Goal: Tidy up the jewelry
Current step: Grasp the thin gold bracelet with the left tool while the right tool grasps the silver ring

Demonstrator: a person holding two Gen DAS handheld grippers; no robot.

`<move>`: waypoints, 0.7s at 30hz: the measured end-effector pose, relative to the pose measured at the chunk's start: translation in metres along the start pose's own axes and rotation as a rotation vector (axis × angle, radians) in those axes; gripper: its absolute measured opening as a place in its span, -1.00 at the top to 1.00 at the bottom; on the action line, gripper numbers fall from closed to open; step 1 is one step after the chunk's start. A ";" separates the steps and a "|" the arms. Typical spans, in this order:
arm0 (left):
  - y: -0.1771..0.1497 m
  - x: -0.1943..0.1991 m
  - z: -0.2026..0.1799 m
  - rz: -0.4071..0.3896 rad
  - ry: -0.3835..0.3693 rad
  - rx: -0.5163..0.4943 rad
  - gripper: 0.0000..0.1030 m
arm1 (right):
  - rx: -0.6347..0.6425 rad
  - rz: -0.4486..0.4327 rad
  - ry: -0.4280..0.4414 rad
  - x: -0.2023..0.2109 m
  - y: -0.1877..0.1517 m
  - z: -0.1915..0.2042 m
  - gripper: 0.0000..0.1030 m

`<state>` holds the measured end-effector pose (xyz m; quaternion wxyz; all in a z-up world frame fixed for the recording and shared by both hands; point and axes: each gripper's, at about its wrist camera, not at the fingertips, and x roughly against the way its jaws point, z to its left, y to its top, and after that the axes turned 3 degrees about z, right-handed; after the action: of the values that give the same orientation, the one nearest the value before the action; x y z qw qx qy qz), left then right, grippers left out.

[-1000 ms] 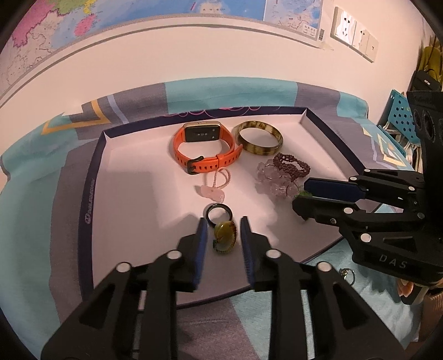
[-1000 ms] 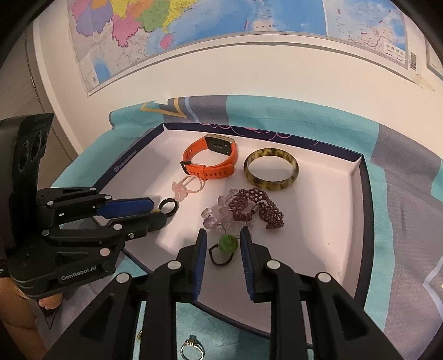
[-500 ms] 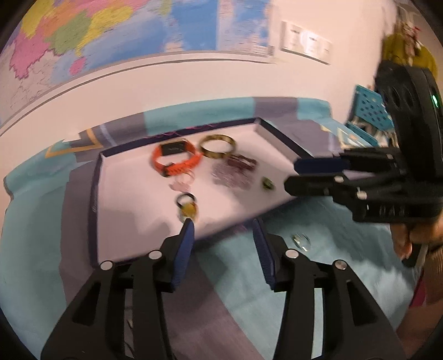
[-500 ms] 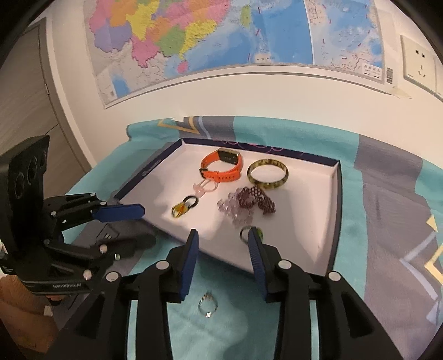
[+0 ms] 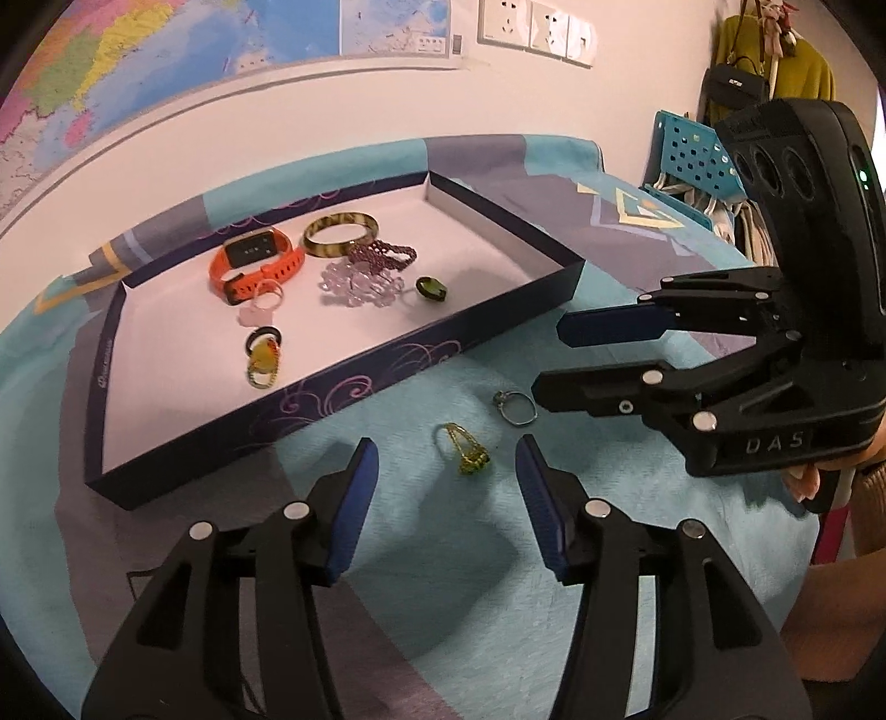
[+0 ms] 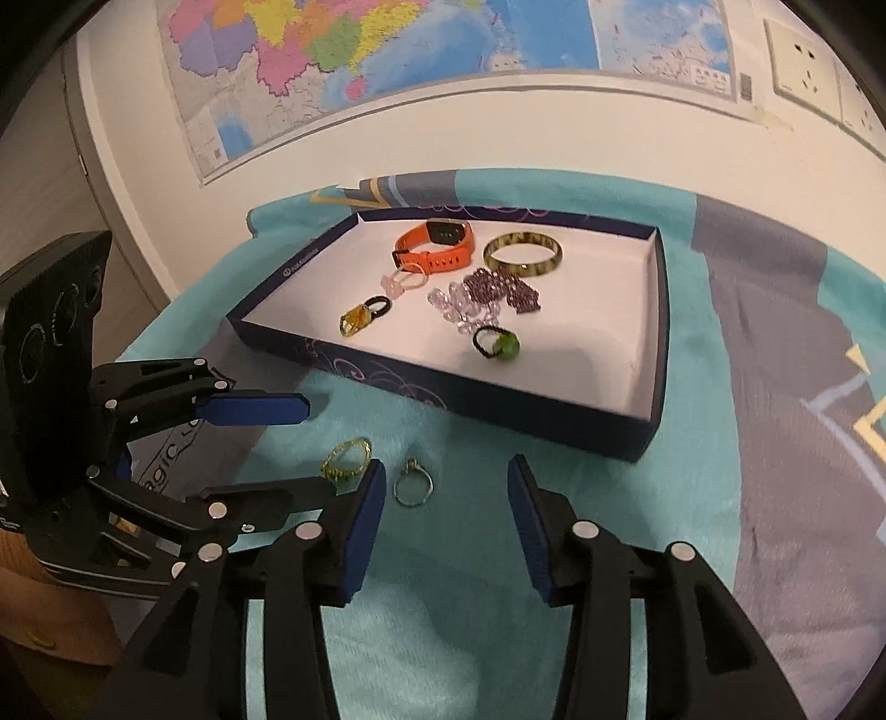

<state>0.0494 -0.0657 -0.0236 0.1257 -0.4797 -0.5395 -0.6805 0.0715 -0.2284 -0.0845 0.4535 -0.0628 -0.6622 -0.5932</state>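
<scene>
A dark blue tray (image 5: 354, 382) (image 6: 443, 396) with a white floor holds an orange watch (image 5: 255, 266), a tortoiseshell bangle (image 5: 339, 234), bead bracelets (image 5: 365, 277), a pink ring, a yellow stone ring (image 5: 263, 360) (image 6: 357, 320) and a green stone ring (image 5: 431, 288) (image 6: 498, 343). On the cloth in front lie a gold ring (image 5: 465, 448) (image 6: 346, 462) and a silver ring (image 5: 516, 407) (image 6: 412, 484). My left gripper (image 5: 447, 487) is open, just short of the gold ring. My right gripper (image 6: 446, 515) is open, just right of the silver ring.
The tray rests on a teal and grey patterned cloth (image 6: 775, 387). A white wall with a map (image 6: 387, 50) and sockets stands behind. A blue perforated crate (image 5: 692, 160) and hanging bags sit to the right.
Both grippers let go of their stone rings in the tray, pulled back out over the front edge, and opened wide above the two rings on the cloth.
</scene>
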 end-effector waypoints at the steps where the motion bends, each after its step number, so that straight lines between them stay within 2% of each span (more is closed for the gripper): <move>1: 0.000 -0.002 0.000 0.005 0.003 0.000 0.02 | -0.005 0.001 -0.002 0.000 -0.002 -0.001 0.11; 4: 0.002 -0.008 0.002 0.025 0.002 0.015 0.17 | -0.014 0.003 0.006 -0.001 -0.003 -0.002 0.09; 9: 0.003 -0.012 0.003 0.033 0.005 0.030 0.25 | -0.020 0.005 0.011 -0.003 -0.004 -0.002 0.08; 12: 0.003 -0.012 0.002 0.037 0.012 0.028 0.39 | -0.021 0.013 0.016 -0.006 -0.005 0.000 0.08; 17: 0.002 -0.011 0.003 0.040 -0.001 0.048 0.73 | 0.002 0.023 0.012 -0.008 -0.005 0.006 0.08; 21: 0.000 -0.008 0.009 0.036 -0.024 0.076 0.75 | 0.022 0.031 0.009 -0.012 -0.003 0.012 0.08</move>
<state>0.0576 -0.0610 -0.0306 0.1498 -0.4924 -0.5578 -0.6511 0.0696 -0.2137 -0.0934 0.4660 -0.0655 -0.6657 -0.5791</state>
